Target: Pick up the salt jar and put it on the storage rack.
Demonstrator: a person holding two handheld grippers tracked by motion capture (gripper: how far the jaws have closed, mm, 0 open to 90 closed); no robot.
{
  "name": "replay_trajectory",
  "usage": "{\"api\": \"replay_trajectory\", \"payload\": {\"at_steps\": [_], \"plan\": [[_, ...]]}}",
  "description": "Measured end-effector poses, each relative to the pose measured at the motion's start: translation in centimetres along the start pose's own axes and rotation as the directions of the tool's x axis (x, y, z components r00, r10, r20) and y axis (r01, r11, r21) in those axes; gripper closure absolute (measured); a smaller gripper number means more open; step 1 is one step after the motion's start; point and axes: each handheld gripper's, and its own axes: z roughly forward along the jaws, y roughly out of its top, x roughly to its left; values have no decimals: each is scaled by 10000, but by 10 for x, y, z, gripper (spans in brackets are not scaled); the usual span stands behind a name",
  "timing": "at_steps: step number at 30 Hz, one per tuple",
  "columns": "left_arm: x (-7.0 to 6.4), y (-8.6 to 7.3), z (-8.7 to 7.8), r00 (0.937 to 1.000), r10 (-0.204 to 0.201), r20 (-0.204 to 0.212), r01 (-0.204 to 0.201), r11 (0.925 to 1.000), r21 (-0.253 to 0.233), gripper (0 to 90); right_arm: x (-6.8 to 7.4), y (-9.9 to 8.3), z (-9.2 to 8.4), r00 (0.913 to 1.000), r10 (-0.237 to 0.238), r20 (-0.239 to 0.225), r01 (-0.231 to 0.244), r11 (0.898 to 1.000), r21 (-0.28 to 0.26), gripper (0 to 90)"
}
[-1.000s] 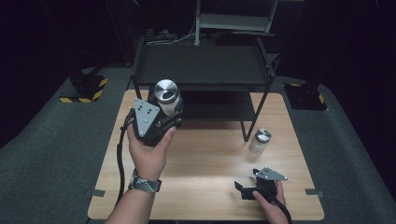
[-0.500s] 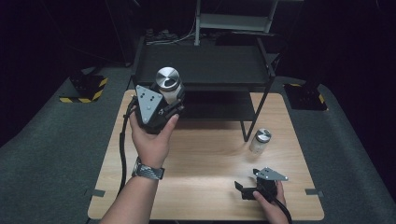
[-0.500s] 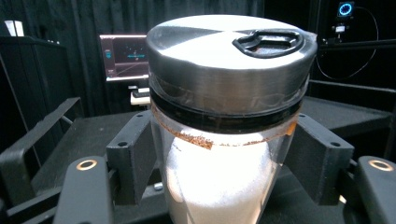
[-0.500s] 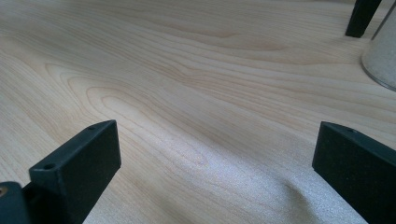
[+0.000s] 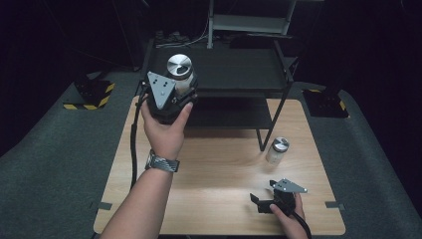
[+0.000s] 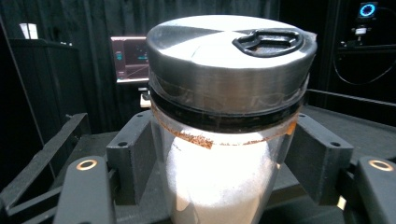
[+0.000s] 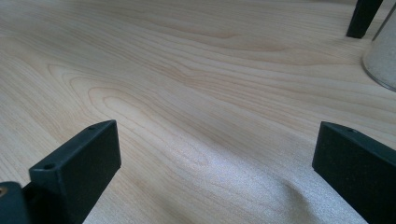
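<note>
My left gripper (image 5: 178,92) is raised above the table's far left, in front of the black shelf rack (image 5: 224,69), and is shut on a clear jar (image 5: 180,74) with a brushed metal lid. In the left gripper view the jar (image 6: 224,140) stands upright between the two black pads (image 6: 133,154), filled with white powder, a brown crust under its lid. A second, smaller jar (image 5: 277,150) stands on the wooden table (image 5: 219,169) by the rack's front right leg. My right gripper (image 5: 259,201) rests low near the table's front right edge, its jaws wide apart around bare wood (image 7: 210,140).
The rack's leg (image 7: 362,18) and the small jar's base (image 7: 383,60) show at the top right of the right gripper view. Grey carpet surrounds the table, with yellow-black striped blocks (image 5: 89,99) on the floor at left. A cable (image 5: 133,144) trails from the left gripper.
My left hand has lifted the jar and carried it away from me, toward the rack's top shelf. The right gripper and the small jar have stayed put.
</note>
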Motion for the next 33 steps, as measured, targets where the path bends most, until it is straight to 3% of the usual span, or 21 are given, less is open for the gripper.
{"api": "replay_trajectory", "payload": {"at_steps": [18, 33], "plan": [[-7, 7, 41, 9991, -40, -422, 46, 9999, 139, 308, -2, -1, -2, 10000, 27, -47, -27, 10000, -40, 8], [-6, 6, 59, 9987, -68, -512, 86, 9993, 353, 308, -4, -1, -2, 9999, 11, -157, -12, 10000, -34, 9]]}}
